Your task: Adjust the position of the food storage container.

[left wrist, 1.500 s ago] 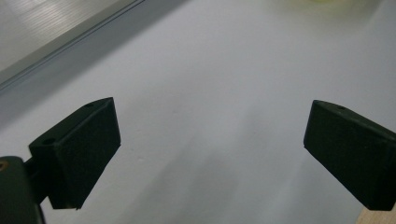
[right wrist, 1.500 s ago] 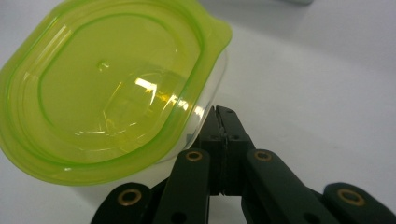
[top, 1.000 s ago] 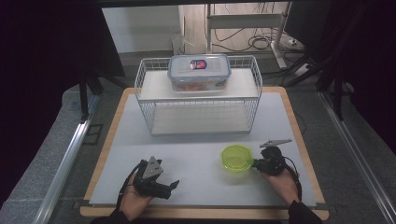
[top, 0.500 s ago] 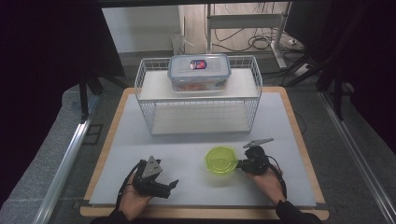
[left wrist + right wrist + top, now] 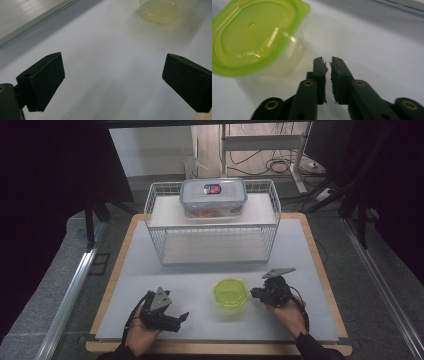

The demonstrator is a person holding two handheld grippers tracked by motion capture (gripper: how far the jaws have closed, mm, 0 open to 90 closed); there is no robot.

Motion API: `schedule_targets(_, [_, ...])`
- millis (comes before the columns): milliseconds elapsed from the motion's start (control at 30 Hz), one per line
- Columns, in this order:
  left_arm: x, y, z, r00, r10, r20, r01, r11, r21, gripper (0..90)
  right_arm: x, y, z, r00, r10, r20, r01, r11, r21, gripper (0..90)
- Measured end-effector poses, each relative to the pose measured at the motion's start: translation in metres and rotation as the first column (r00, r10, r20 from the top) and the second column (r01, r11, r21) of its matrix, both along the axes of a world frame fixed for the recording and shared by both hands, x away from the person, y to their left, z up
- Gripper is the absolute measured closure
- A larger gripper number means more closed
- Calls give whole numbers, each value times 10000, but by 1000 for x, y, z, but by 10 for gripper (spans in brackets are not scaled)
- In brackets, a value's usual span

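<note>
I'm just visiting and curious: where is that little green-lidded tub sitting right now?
In the high view, the green-lidded tub sits on the white table mat, near the front edge, right of centre. It is beside the right gripper, in front of the wire rack.

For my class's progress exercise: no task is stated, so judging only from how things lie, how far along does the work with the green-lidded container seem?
Done: the green-lidded container stands lidded on the mat, apart from the wire rack holding the clear box.
In hand: nothing. The right gripper sits beside the container, jaws closed on nothing; the left gripper rests open.
Left: unclear; perhaps shelving it.
</note>
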State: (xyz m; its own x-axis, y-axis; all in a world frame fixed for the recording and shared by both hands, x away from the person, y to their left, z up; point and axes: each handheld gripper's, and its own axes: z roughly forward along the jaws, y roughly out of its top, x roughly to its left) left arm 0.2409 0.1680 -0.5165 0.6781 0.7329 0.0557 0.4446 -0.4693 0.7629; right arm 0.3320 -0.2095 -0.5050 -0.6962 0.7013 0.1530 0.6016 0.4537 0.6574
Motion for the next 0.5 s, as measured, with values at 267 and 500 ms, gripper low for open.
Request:
schedule_targets(267, [-1,1,-1,9998,73,162,-78,9996,289,41,-10,-12,7,9976,276,629,-272,9996,-72,563])
schedule_targets(500, [-3,9,-4,9998,164,147,-169,9993,346,37,-16,-15,8,9963,481,718,-472,9988,-145,389])
